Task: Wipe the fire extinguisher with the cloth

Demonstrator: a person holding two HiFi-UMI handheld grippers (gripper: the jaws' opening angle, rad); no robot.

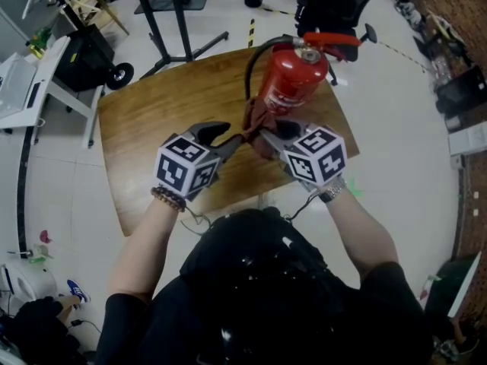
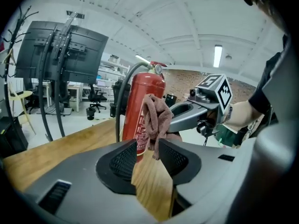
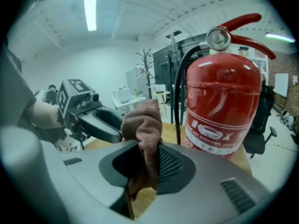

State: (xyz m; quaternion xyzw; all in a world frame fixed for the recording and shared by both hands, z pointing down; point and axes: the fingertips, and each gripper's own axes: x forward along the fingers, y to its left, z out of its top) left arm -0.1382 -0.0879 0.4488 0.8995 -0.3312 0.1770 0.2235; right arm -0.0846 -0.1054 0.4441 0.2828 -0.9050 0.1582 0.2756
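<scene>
A wooden table took up the middle of the floor in the head view. Toward its far right part stood the red fire extinguisher, upright, with a black hose curving down its left side and a red handle and gauge on top.

The two grippers met just in front of it, tips pointing toward each other above the tabletop. The right gripper had its jaws closed partway on the cloth, the fabric pinched between the pads and spilling out above and below them. The left gripper had its jaws apart with bare wood showing through the gap. Only the cloth's lower corner hung at their mouth, and neither pad pressed on it.

The brown cloth was bunched in a small wad, held up just beside the lower body of the extinguisher. Whether it touched the red shell could not be told.
</scene>
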